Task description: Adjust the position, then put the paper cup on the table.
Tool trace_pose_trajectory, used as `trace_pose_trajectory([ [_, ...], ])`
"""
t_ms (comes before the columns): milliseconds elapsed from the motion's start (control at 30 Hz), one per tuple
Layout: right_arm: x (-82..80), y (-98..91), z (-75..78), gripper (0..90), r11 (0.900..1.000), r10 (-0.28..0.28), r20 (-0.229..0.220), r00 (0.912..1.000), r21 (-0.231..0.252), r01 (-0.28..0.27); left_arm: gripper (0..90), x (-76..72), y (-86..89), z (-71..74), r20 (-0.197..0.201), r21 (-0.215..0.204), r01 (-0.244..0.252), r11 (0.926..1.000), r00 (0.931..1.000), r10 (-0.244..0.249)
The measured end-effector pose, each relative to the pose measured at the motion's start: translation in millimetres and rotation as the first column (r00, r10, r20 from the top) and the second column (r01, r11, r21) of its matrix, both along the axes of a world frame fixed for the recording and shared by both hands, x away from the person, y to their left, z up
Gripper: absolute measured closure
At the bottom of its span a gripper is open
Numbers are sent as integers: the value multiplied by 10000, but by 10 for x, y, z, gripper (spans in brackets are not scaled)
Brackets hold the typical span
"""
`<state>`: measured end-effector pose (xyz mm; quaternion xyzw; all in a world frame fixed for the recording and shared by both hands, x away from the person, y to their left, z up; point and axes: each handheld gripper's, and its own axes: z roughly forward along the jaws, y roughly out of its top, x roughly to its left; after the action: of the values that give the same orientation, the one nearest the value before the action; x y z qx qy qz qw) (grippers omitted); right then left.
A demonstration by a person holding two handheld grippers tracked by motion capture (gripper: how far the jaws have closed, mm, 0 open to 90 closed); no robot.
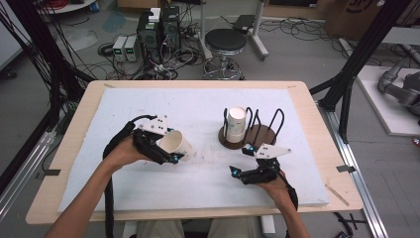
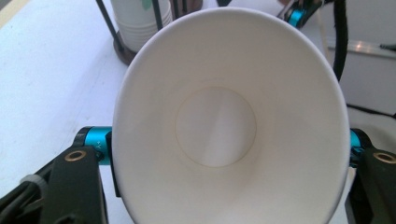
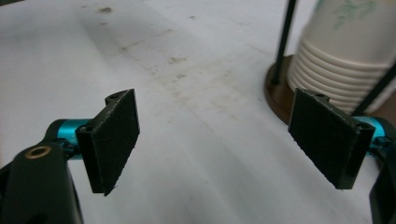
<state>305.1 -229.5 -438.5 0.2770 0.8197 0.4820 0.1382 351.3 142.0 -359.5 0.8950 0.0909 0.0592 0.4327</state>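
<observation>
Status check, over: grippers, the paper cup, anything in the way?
Left gripper shut on paper cup, cup on its side. Right gripper open, nothing held. Cup stack in rack just ahead of it.

Cup rack [image 1: 255,130] blocks the mat's [image 1: 148,106] right-centre; left side open.

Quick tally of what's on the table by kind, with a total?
Loose paper cup, held in the left claw: 1
Stack of paper cups: 1
Wire cup rack: 1
Total: 3
</observation>
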Motion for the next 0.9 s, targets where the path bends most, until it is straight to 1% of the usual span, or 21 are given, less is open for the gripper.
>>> trace_pose_trajectory([
  [67,-17,-51,-9,169,9994,-340,15,9994,-36,340,295,33,4,26,-65,307,-16,9995,10000,18],
  [100,-18,-77,-17,169,9987,-509,109,9986,-90,510,296,50,5,40,-87,506,-14,9987,10000,19],
  [133,-28,-98,-24,169,9972,-732,84,9973,-139,733,295,65,3,54,-94,711,-33,9975,9999,40],
  [167,-27,-122,-35,169,9953,-946,173,9954,-181,949,295,82,0,69,-119,922,-34,9957,9999,45],
  [233,-30,-163,-57,169,9911,-1310,177,9912,-223,1313,296,114,-12,90,-170,1327,-40,9912,9998,63],
  [267,-29,-180,-66,169,9888,-1467,182,9890,-241,1471,295,132,-24,99,-155,1588,-24,9873,9999,49],
  [367,-34,-217,-87,169,9831,-1806,208,9833,-270,1811,295,169,-45,107,-151,1963,25,9805,9999,5],
  [467,-28,-239,-110,169,9814,-1903,53,9817,-229,1904,295,200,-61,103,-184,2131,2,9770,9998,38],
  [533,-19,-250,-110,169,9811,-1931,81,9811,-143,1932,296,215,-67,101,-233,2361,46,9717,9997,9],
  [567,-21,-251,-111,169,9802,-1979,0,9802,-114,1979,296,220,-72,99,-232,2458,46,9693,9997,11],
  [600,-15,-255,-112,169,9800,-1986,57,9801,-109,1986,296,224,-74,101,-197,2565,39,9665,9998,12],
  [633,-14,-257,-113,169,9797,-2003,21,9797,-101,2003,296,226,-73,105,-179,2611,32,9653,9998,15],
  [667,-10,-259,-114,169,9784,-2065,-23,9784,-87,2065,295,229,-70,112,-185,2641,46,9645,9998,3],
  [733,-3,-265,-116,169,9783,-2072,-130,9782,-68,2072,295,228,-61,120,-174,2593,-3,9658,9998,50],
  [800,-6,-265,-115,169,9768,-2141,-118,9767,-58,2140,295,224,-52,122,-155,2620,-47,9651,9998,91],
  [867,-9,-260,-116,169,9783,-2070,-9,9783,-84,2070,296,220,-46,121,-152,2613,-53,9653,9998,97],
  [900,-15,-256,-116,169,9776,-2105,-31,9776,-96,2104,296,219,-44,122,-150,2614,-70,9652,9998,114],
])
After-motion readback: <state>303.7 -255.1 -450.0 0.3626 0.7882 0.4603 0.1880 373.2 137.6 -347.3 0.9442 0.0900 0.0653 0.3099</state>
